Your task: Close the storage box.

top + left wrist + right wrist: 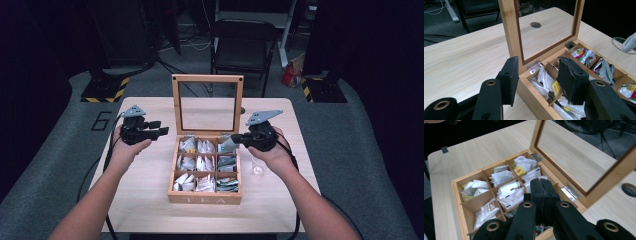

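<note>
A wooden tea box (205, 198) stands open mid-table, its glass-paned lid (176, 102) upright at the back. Its compartments hold several tea bags (205, 162). My left gripper (159, 128) hovers just left of the box's back corner, open, with nothing between its jaws. In the left gripper view the gripper (537, 62) straddles the box wall (534, 97) near a hinge, beside the lid (509, 27). My right gripper (235, 139) sits at the box's right rear, shut and empty. In the right gripper view the gripper (541, 185) hangs over tea bags (506, 176).
A small clear glass (257, 170) stands on the table to the right of the box, under my right wrist. A round cable hole (242, 110) lies behind the lid. A black chair (243, 47) stands beyond the far table edge.
</note>
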Demonstrator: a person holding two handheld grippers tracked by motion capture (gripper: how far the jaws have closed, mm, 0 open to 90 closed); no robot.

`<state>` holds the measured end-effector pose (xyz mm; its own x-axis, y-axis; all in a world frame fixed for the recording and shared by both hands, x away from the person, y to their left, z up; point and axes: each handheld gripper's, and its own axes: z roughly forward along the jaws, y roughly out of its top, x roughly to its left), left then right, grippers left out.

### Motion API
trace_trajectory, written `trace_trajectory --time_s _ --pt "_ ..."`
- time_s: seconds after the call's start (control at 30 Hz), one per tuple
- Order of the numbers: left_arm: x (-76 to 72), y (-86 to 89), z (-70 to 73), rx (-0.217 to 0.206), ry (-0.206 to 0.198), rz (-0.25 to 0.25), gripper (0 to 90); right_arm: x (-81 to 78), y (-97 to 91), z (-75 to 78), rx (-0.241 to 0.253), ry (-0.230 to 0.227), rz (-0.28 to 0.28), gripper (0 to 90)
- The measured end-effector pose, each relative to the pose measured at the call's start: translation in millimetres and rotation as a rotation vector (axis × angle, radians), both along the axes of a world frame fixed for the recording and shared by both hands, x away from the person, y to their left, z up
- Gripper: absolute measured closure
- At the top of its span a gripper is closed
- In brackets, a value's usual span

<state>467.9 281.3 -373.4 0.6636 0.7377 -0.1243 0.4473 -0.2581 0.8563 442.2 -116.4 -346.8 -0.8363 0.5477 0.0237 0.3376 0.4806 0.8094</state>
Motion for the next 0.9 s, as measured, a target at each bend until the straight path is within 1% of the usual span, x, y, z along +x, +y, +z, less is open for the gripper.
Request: trace_trajectory --time_s 0.13,0.17,0.2,0.23,0.37,0.43,0.6,0.63,0.67,0.7,0.9 --pt "0.2 -0.3 -0.2 0.003 0.004 -0.001 51.3 3.0 -11.4 0.2 -0.010 -0.002 -0.030 90.0" --pt "0.3 -0.5 -0.2 0.005 0.003 -0.001 51.3 3.1 -14.1 0.4 -0.009 0.006 -0.043 90.0" --pt "0.4 -0.6 -0.3 0.005 0.004 -0.002 51.3 4.6 -17.6 0.3 -0.011 -0.002 -0.046 90.0" --pt "0.5 -0.7 -0.3 0.006 0.004 -0.002 51.3 4.5 -19.2 0.2 -0.008 0.004 -0.057 90.0" --pt "0.9 -0.5 -0.1 0.006 0.005 0.002 51.3 6.2 -27.6 1.5 -0.007 -0.008 -0.075 90.0" --pt "0.9 0.2 1.0 0.008 0.002 0.001 51.3 6.0 -31.1 2.4 -0.002 -0.003 -0.090 90.0" --pt "0.3 1.5 3.0 0.009 -0.002 0.004 51.4 5.5 -39.1 2.7 -0.008 -0.006 -0.104 90.0" --pt "0.3 1.8 3.1 0.007 0.002 0.004 51.3 5.3 -40.9 2.5 -0.015 -0.010 -0.104 90.0" --pt "0.2 2.0 3.1 0.008 0.000 0.006 51.3 4.3 -42.3 2.6 -0.017 -0.005 -0.113 90.0" --pt "0.3 2.0 2.8 0.006 -0.002 0.007 51.3 4.3 -44.0 2.3 -0.016 -0.012 -0.112 90.0" --pt "0.4 2.4 2.7 0.008 0.000 0.007 51.3 0.5 -52.5 0.0 -0.024 -0.006 -0.129 90.0"
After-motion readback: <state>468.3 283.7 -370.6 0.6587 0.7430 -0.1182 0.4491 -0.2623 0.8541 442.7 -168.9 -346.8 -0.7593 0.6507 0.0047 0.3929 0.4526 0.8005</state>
